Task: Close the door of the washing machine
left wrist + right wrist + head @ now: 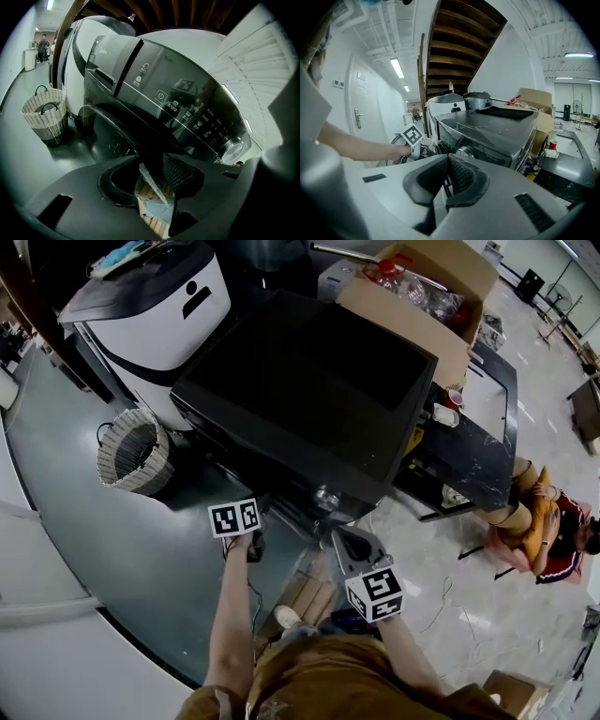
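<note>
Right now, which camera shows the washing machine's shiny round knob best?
The left gripper view: the knob is big and sharp beside the control panel. The right gripper view shows it small above the right claw. The head view catches only a tiny glint.

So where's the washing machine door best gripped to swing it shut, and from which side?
Probably by the door's free outer rim, coming from the front, away from the washing machine. The door stands swung out, and that rim is a thin edge two jaws can straddle. The left gripper has it between its jaws, though a firm pinch can't be confirmed.
</note>
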Available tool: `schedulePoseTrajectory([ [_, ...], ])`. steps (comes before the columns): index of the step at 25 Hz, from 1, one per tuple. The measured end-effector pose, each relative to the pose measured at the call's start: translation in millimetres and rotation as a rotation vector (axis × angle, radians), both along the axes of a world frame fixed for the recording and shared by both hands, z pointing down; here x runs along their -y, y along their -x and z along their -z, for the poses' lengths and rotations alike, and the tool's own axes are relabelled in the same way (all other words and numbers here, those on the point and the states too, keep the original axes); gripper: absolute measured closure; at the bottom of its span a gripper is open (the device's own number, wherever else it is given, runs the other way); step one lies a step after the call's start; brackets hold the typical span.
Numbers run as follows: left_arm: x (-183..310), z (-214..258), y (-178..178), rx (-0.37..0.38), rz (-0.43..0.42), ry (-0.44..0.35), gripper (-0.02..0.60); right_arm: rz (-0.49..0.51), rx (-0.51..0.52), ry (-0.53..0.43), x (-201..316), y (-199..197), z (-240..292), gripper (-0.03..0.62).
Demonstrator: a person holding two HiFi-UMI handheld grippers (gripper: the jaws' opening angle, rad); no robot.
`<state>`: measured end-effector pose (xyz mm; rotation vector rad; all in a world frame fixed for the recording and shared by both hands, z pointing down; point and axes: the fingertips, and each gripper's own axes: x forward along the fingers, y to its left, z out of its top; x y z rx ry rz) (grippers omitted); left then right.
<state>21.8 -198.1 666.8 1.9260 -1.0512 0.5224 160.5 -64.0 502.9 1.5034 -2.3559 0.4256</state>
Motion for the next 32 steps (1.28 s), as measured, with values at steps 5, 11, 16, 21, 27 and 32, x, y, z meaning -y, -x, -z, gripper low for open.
schedulePoseTrajectory([
  [5, 8, -1, -7, -0.037, 0.042, 0.012, 0.406, -0.004, 0.007, 0.002, 2, -5, -2, 0.582],
  [11, 14, -2, -11, -0.099, 0.119, 0.057, 0.416, -0.020, 0.040, 0.004, 5, -11, -2, 0.582],
  [16, 16, -2, -12, -0.093, 0.149, 0.074, 0.417, -0.018, 0.055, 0.004, 11, -15, 0, 0.582],
  [21, 16, -3, -12, -0.106, 0.162, 0.076, 0.419, -0.026, 0.055, -0.001, 10, -16, 2, 0.582],
  [27, 15, -3, -9, -0.128, 0.189, 0.059, 0.417, -0.041, 0.042, -0.006, 4, -17, 4, 0.582],
  [32, 14, -1, -9, -0.162, 0.182, 0.040, 0.417, -0.063, 0.030, -0.013, 1, -21, 7, 0.582],
])
